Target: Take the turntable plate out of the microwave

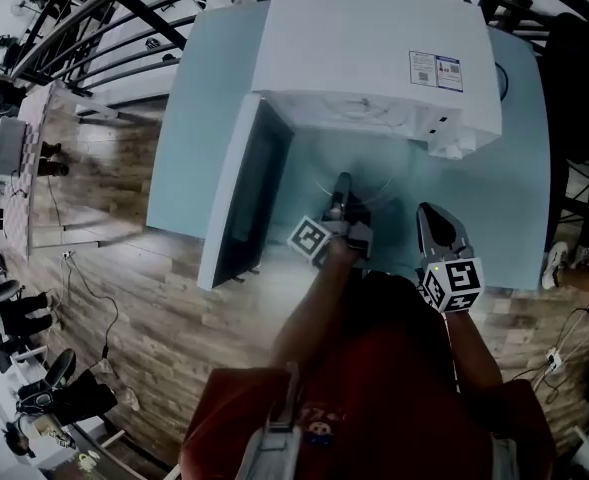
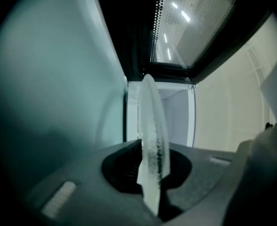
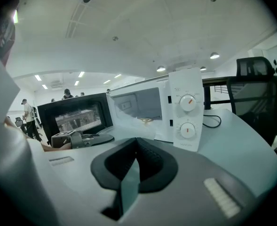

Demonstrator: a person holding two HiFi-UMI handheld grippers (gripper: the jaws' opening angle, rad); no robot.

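Level turntable plate [image 2: 152, 126] in left claw [image 1: 343, 190]

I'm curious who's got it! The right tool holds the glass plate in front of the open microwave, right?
No, the left tool holds the glass plate in front of the open microwave; the left gripper view shows it.

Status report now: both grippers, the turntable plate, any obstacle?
Left gripper shut on glass turntable plate rim. Right gripper shut, empty. Plate outside microwave, beside open door. Nothing blocking it.
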